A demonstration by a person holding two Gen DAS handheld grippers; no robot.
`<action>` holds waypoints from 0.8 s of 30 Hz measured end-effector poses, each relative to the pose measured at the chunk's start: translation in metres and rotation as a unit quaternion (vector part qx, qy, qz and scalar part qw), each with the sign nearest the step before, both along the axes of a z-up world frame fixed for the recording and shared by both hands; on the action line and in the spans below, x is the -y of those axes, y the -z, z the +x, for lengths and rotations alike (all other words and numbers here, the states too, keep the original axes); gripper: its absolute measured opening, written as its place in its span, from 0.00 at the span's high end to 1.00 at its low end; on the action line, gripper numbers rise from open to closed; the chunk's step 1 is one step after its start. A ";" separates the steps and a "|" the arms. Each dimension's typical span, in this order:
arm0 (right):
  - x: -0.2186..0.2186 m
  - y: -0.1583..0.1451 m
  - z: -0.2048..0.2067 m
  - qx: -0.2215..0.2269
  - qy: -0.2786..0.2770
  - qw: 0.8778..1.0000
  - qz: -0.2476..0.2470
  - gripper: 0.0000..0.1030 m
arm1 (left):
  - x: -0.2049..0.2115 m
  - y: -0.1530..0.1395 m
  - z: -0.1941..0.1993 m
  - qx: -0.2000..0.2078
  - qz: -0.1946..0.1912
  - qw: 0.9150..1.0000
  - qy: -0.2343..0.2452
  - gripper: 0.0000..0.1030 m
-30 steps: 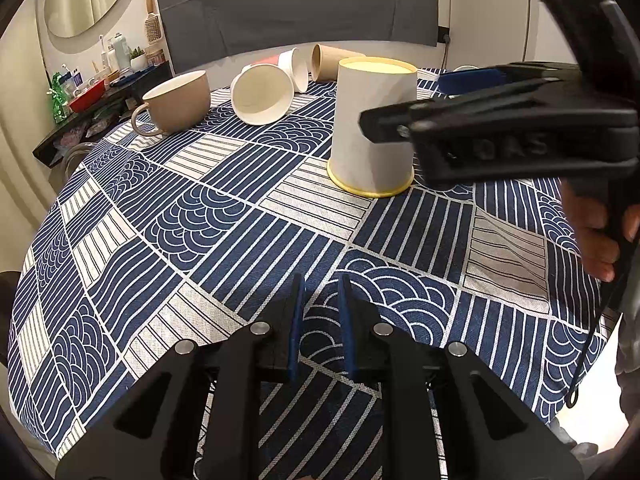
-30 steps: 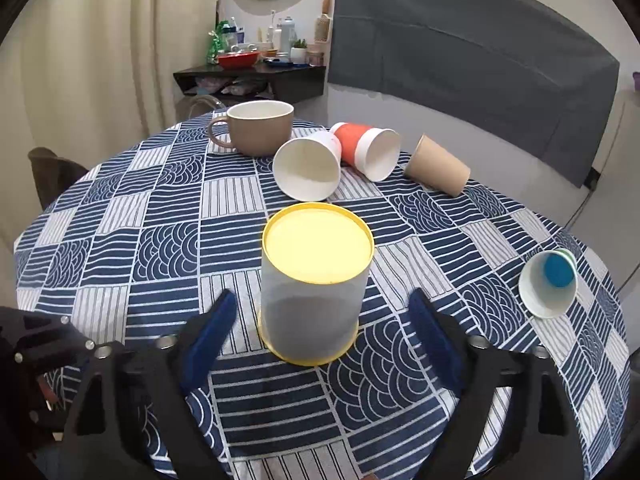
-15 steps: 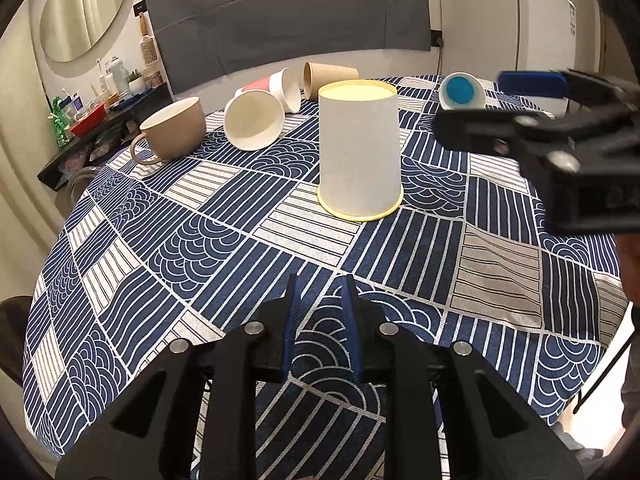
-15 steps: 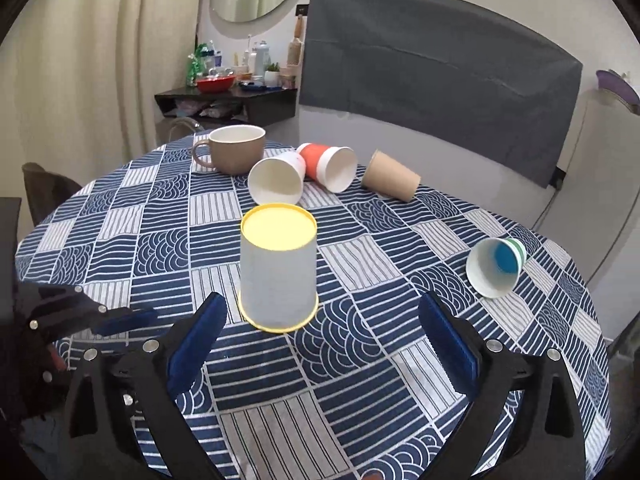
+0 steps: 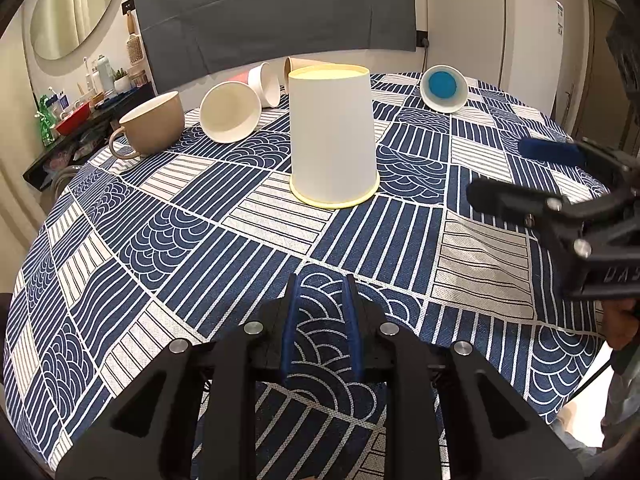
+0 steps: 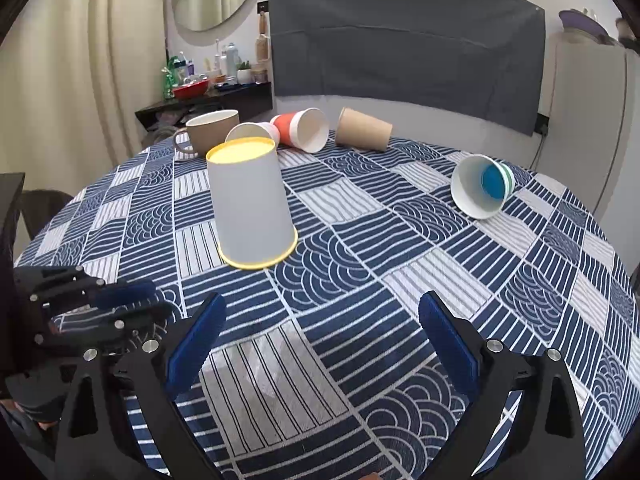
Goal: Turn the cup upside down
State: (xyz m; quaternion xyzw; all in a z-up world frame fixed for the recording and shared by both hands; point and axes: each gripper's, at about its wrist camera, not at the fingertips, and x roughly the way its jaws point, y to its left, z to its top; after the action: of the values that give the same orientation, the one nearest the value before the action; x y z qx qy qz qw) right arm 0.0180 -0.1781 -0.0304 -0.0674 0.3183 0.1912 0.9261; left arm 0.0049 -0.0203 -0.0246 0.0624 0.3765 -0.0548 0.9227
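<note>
A white paper cup with a yellow rim (image 5: 332, 136) stands upside down, mouth down, on the blue patterned tablecloth (image 5: 224, 248); it also shows in the right wrist view (image 6: 250, 204). My right gripper (image 6: 320, 340) is open and empty, well back from the cup, nearer the table's front. My left gripper (image 5: 320, 316) has its blue pads nearly together with nothing between them, low over the cloth in front of the cup. The right gripper also shows at the right of the left wrist view (image 5: 552, 196).
Behind the cup lie a white paper cup (image 6: 252, 132), an orange one (image 6: 302, 128) and a brown one (image 6: 364, 130), all on their sides. A beige mug (image 6: 210, 130) stands upright at the back left. A blue-bottomed cup (image 6: 482, 186) lies to the right.
My right gripper has drawn back from around the upside-down cup, towards the table's front, still open. The cup stays standing mouth down. The left gripper has hardly moved.
</note>
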 end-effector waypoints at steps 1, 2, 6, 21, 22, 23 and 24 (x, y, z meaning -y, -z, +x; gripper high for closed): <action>0.001 0.001 -0.002 0.001 0.000 1.000 0.001 0.10 | -0.001 0.000 -0.001 0.003 -0.001 1.000 -0.004 0.78; 0.001 0.001 -0.004 0.006 0.001 1.000 0.002 0.10 | -0.002 0.000 -0.001 0.005 0.000 1.000 -0.007 0.77; 0.000 0.002 -0.014 0.033 0.003 0.999 -0.001 0.10 | -0.005 0.001 -0.002 0.015 0.002 1.000 -0.012 0.73; -0.005 0.001 -0.021 0.058 -0.007 0.998 -0.008 0.09 | -0.015 0.000 -0.005 0.032 -0.021 0.999 -0.023 0.73; -0.005 0.001 -0.021 0.058 -0.007 0.998 -0.007 0.09 | -0.015 0.000 -0.006 0.032 -0.021 0.999 -0.022 0.73; -0.005 0.001 -0.021 0.056 -0.007 0.998 -0.006 0.09 | -0.015 0.000 -0.006 0.032 -0.020 0.999 -0.021 0.73; -0.005 0.001 -0.020 0.054 -0.008 0.999 -0.006 0.09 | -0.015 0.000 -0.007 0.033 -0.020 0.999 -0.021 0.73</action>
State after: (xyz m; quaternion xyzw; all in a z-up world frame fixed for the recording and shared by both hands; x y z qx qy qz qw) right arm -0.0023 -0.1730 -0.0317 -0.0854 0.2688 0.1925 0.9399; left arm -0.0016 -0.0054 -0.0250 0.0377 0.3457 -0.0409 0.9367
